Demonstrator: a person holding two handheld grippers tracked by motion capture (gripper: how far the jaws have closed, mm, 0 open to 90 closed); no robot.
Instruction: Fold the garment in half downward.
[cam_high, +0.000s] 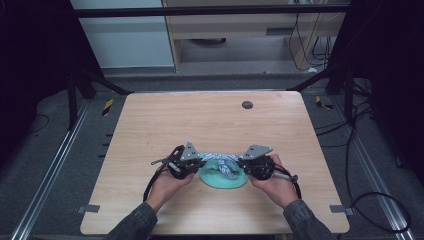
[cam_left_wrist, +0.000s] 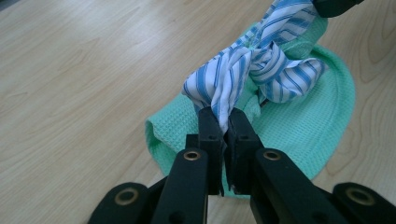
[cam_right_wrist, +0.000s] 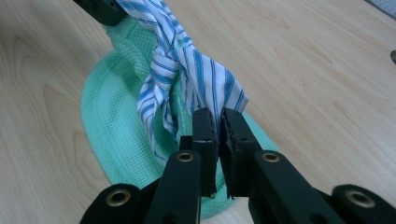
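Observation:
A blue-and-white striped cloth (cam_high: 220, 161) is stretched between my two grippers, twisted and knotted in its middle (cam_left_wrist: 261, 65). Under it a mint-green waffle cloth (cam_high: 222, 179) lies in a rounded heap on the wooden table (cam_high: 210, 120). My left gripper (cam_left_wrist: 225, 122) is shut on one end of the striped cloth (cam_left_wrist: 219, 88), just above the green cloth (cam_left_wrist: 303, 126). Facing it, my right gripper (cam_right_wrist: 217, 122) is shut on the other end of the striped cloth (cam_right_wrist: 205, 84), with the green cloth (cam_right_wrist: 116, 121) below. In the high view the left gripper (cam_high: 186, 161) and right gripper (cam_high: 255, 161) flank the heap.
A small dark round disc (cam_high: 247, 104) sits near the table's far edge. Two grey tabs mark the front corners (cam_high: 89, 208) (cam_high: 341, 209). Black frame posts and loose cables stand around the table on the floor.

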